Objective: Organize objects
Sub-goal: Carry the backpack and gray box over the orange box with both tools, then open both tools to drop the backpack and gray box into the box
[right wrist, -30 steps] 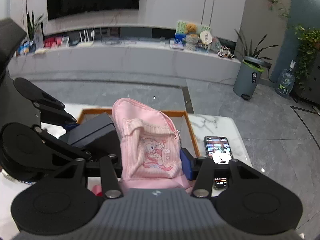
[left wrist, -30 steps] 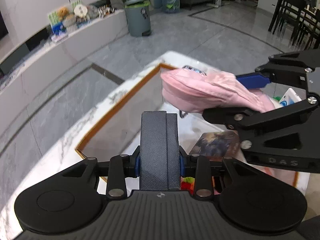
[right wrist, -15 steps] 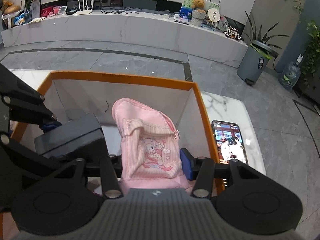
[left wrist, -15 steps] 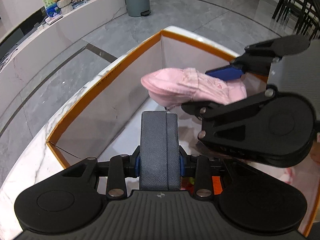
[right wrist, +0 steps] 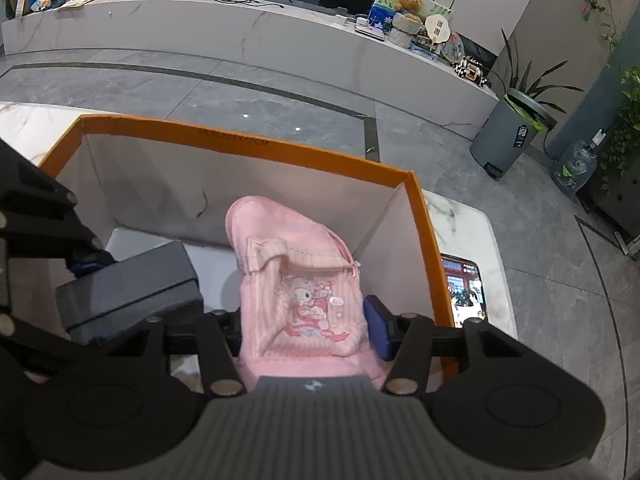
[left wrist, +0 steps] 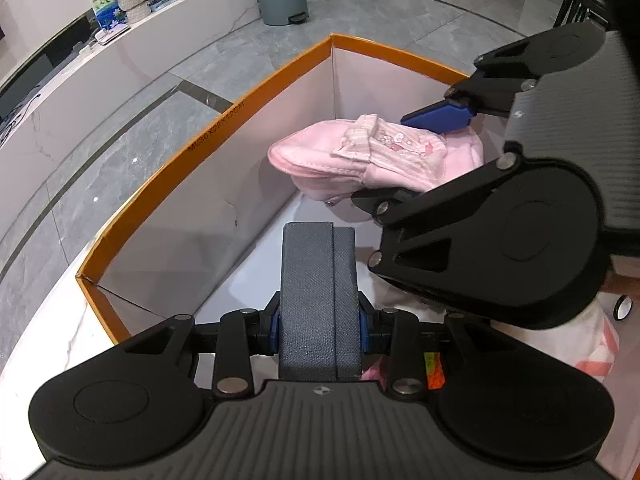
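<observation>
Left gripper: jaws pinched tight on dark grey case, over orange-rimmed box. Right gripper: jaws opening, pink pouch between them, inside box near right wall. Phone lies outside on marble table.

Grey bin, water jug, teddy
</observation>
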`<act>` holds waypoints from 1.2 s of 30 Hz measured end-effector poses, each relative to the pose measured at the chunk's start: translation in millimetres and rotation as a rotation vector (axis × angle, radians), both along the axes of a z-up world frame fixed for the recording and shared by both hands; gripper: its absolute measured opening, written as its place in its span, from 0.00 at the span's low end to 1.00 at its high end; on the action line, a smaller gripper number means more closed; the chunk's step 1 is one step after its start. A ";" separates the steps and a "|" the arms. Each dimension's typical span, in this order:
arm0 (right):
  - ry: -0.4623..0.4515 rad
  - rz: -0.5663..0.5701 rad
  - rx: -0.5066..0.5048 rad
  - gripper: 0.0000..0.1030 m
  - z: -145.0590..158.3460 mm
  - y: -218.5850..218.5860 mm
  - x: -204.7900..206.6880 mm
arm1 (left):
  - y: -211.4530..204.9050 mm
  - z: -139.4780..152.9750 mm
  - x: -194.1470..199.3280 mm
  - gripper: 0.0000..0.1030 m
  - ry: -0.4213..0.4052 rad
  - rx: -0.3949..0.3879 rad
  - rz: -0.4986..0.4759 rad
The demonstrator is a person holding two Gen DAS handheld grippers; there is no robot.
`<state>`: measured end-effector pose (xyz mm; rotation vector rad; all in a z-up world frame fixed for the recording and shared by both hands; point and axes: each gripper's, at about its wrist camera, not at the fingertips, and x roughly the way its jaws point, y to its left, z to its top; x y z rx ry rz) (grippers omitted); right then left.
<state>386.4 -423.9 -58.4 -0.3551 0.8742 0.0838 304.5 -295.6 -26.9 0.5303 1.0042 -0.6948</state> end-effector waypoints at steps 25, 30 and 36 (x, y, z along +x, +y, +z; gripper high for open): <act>-0.043 -0.041 0.114 0.65 22.2 -12.4 -9.9 | -4.3 11.4 -7.8 0.65 -0.009 -0.045 -0.003; -0.068 -0.074 0.130 0.65 31.5 -18.4 -13.4 | -6.4 26.0 -16.0 0.65 -0.018 -0.095 -0.048; -0.080 -0.098 0.159 0.65 41.1 -22.7 -18.5 | -25.9 14.7 -32.1 0.78 0.005 -0.052 -0.119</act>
